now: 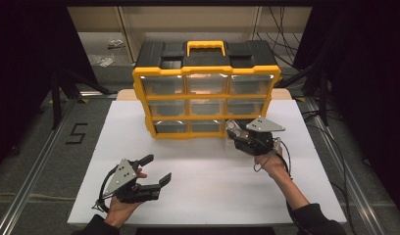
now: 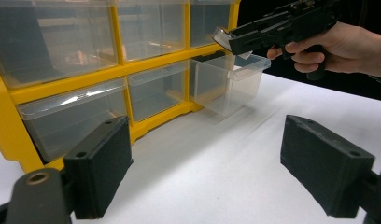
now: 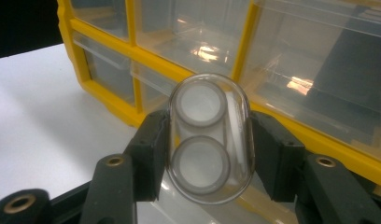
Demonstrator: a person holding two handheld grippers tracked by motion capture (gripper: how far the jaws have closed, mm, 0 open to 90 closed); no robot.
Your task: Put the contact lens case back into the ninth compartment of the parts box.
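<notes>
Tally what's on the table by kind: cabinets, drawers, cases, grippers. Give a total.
Cabinet: 1
Drawers: 9, eight shut and one pulled out at the bottom right
Clear case: 1, held in the right gripper over the open drawer
Grippers: 2, the left gripper being open
Total: 13

A yellow drawer cabinet stands on the white table, both grippers before it.

The organizer is seen from above in the high view, and way closer, low off the bench, in both gripper views.
</notes>
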